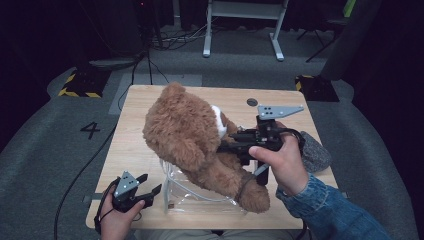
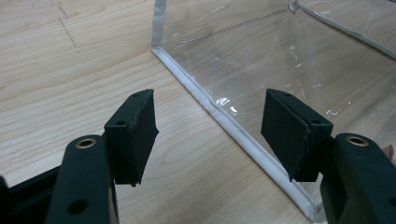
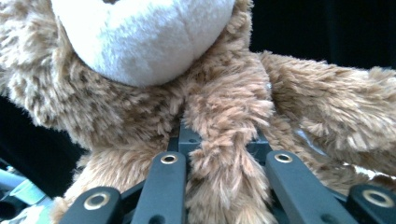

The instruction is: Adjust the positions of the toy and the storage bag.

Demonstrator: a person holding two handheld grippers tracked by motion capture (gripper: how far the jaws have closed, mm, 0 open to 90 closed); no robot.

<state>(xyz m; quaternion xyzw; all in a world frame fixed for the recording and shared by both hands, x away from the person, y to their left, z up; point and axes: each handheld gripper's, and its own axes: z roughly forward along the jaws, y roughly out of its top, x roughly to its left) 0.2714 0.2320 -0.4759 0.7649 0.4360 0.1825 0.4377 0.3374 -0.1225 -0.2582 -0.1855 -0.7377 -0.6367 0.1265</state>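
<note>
A brown plush bear [image 1: 190,135] with a white muzzle [image 3: 140,37] hangs tilted over the table, its leg reaching down by a clear plastic bag [image 1: 200,192]. My right gripper [image 1: 225,146] comes in from the right and is shut on the bear's fur; in the right gripper view [image 3: 219,140] a thick tuft is pinched between the jaws. My left gripper [image 1: 150,186] rests open near the table's front left, beside the bag. In the left gripper view [image 2: 210,128] its pads [image 2: 135,130] stand apart over the bag's white seam [image 2: 233,130], with nothing between them.
The wooden table [image 1: 135,145] has a small dark disc [image 1: 252,102] near its far edge. A grey fuzzy object [image 1: 314,151] lies at the right edge behind my right hand. Cables [image 1: 85,170] run on the grey floor at left; a white table frame [image 1: 245,25] stands beyond.
</note>
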